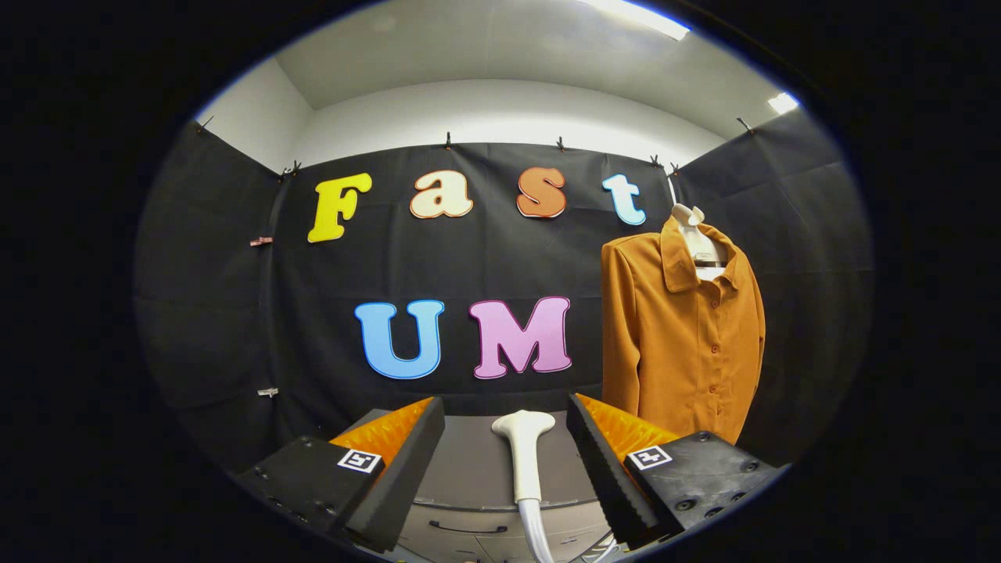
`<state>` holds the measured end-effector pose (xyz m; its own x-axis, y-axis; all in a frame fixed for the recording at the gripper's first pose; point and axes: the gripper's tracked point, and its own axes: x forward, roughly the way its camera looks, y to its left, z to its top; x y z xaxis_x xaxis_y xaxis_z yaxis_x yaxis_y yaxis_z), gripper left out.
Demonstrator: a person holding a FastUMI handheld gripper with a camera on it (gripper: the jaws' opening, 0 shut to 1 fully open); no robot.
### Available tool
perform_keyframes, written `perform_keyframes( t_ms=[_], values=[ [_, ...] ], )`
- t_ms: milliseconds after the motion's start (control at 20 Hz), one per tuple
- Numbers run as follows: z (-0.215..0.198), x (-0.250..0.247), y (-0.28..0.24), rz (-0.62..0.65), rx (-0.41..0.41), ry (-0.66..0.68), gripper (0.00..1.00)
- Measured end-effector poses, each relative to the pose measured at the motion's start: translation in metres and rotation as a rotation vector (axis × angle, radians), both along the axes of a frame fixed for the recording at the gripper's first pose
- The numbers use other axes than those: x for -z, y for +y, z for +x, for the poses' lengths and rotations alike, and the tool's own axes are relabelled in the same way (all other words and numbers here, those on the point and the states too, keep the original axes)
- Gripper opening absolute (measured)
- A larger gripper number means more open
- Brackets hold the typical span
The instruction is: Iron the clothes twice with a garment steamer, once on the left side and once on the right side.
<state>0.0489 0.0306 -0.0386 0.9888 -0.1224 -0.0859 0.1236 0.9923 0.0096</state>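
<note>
The gripper [506,438] stands with its two fingers spread wide, a clear gap between them and nothing pressed by either one. In that gap, slightly toward the right finger, lies the garment steamer head [523,450]: a white, handle-shaped piece with a broad flattened top and a narrower neck that runs down toward six o'clock, where a pale hose [538,536] leaves it. Neither finger touches the steamer; the left finger sits well apart at about nine o'clock of it, the right finger nearer at about three o'clock.

The steamer rests on a grey cabinet top [469,461], whose front edge curves just below the fingers; a dark drawer handle [468,528] shows on the cabinet's face at about seven o'clock of the steamer.

Beyond the right finger, at roughly two o'clock of the steamer, hangs the orange-brown shirt [679,336]. It is a long-sleeved, collared garment with a row of buttons down its front, upright and facing slightly left, on a white hanger [698,238] whose hook reaches up toward the top of the black cloth wall [235,336]. The shirt's lower hem falls just behind the tip of the right finger. Above the wall a white ceiling with a bright strip light [637,16] shows at twelve to one o'clock.
</note>
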Motion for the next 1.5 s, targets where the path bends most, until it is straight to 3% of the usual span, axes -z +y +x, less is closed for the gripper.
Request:
perform_keyframes(
  t_ms=[300,700,950,1500],
  values=[
    [0.038,0.04,-0.015,0.029,0.017,0.119,0.98],
    [0.106,0.13,-0.04,0.079,-0.008,0.366,0.99],
    [0.129,0.171,-0.045,0.103,-0.023,0.484,0.98],
    [0.156,0.212,-0.056,0.125,-0.001,0.662,0.99]
  ],
)
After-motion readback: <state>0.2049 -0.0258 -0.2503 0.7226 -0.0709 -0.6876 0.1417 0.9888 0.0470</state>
